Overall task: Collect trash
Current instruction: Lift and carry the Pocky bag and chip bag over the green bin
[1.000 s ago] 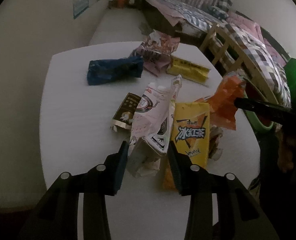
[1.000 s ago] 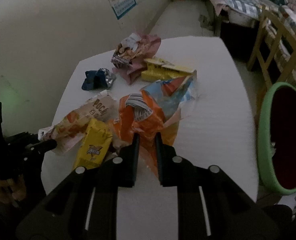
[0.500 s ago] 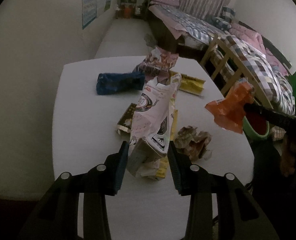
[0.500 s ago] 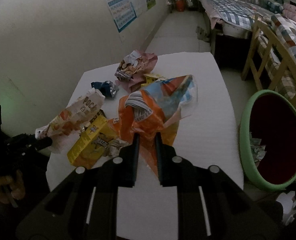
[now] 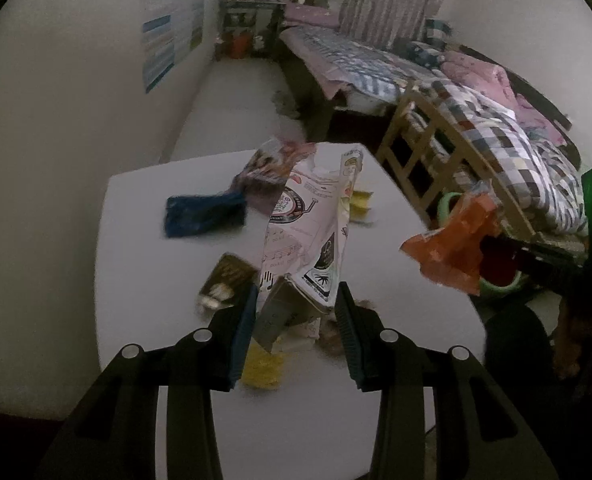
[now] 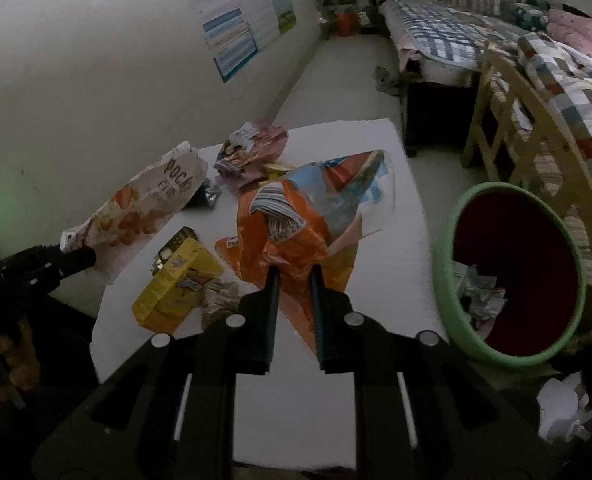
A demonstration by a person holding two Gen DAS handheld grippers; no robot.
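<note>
Left tool [image 5: 298,312]: we see its jaws clamped on the lower end of a pale pink snack bag [image 5: 312,232], lifted clear of the tabletop [image 5: 136,248]; the bag stands up the middle of the left wrist view.
Right tool [image 6: 292,280]: we see its jaws nearly together, pinching an orange and blue wrapper [image 6: 308,220] that rises in the centre of the right wrist view, above the tabletop.
Same pair, cross view: in the right wrist view the pink bag shows at centre left; in the left wrist view the orange wrapper hangs at centre right.
Bin: we find a green-rimmed bin [image 6: 456,280] with a dark red inside at the right of the right wrist view, beside the tabletop, with crumpled paper in its bottom.
Trash on the tabletop: we count a yellow box [image 6: 176,284] at lower left of centre in the right wrist view, a crumpled scrap [image 6: 220,300] just beside it, a pink crumpled bag [image 6: 252,148] towards the far edge, a blue packet [image 5: 204,216] at centre left of the left wrist view, and a small dark gold packet [image 5: 228,280] near the left tool's left finger.
Room: we see a bed [image 5: 496,128] with a checked cover at upper right, a wooden chair [image 6: 508,120] before it, and a poster [image 6: 240,12] on the wall at upper left.
</note>
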